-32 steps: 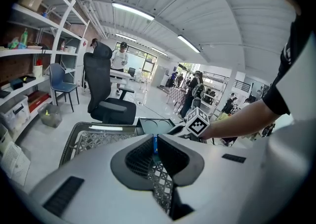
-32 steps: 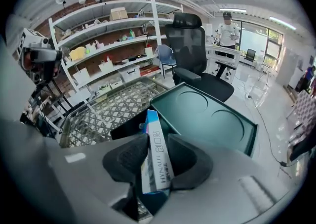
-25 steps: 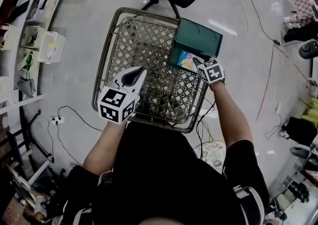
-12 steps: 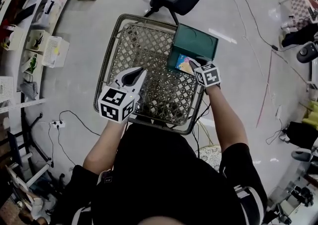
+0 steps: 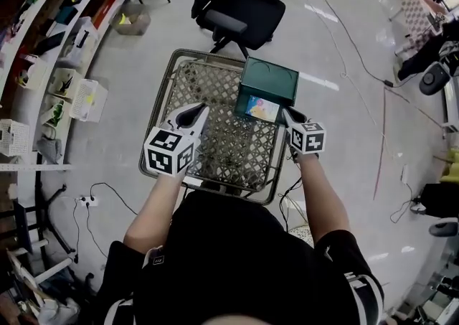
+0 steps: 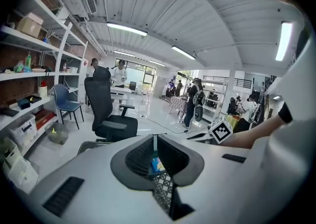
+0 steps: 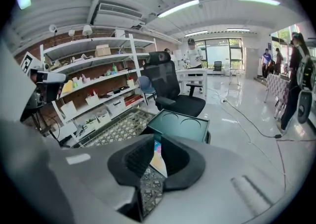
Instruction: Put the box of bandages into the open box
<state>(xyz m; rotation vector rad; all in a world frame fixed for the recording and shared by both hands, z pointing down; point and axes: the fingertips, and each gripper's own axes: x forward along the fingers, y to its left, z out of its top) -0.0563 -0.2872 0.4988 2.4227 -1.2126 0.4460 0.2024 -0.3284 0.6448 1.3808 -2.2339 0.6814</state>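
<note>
The box of bandages [image 5: 262,108], small and brightly printed, sits at the near side of the dark green open box [image 5: 269,79] in the far right corner of the wire cart [image 5: 152,112]. My right gripper [image 5: 286,112] is at its right end. In the right gripper view the bandage box [image 7: 159,157] stands on edge between the closing jaws of that gripper [image 7: 154,142], both pads against it, with the green box [image 7: 180,125] just beyond. My left gripper [image 5: 199,108] hovers over the cart's middle, shut and holding nothing [image 6: 154,138].
A black office chair [image 5: 229,8] stands just past the cart's far end. Shelves with white bins [image 5: 68,72] line the left. Cables [image 5: 380,137] trail over the floor at right. The cart's lattice bottom [image 5: 215,144] lies bare between the grippers.
The right gripper's jaws have closed in onto the bandage box. The head view has tipped up, so more of the chair and floor shows. The left gripper holds its place.
</note>
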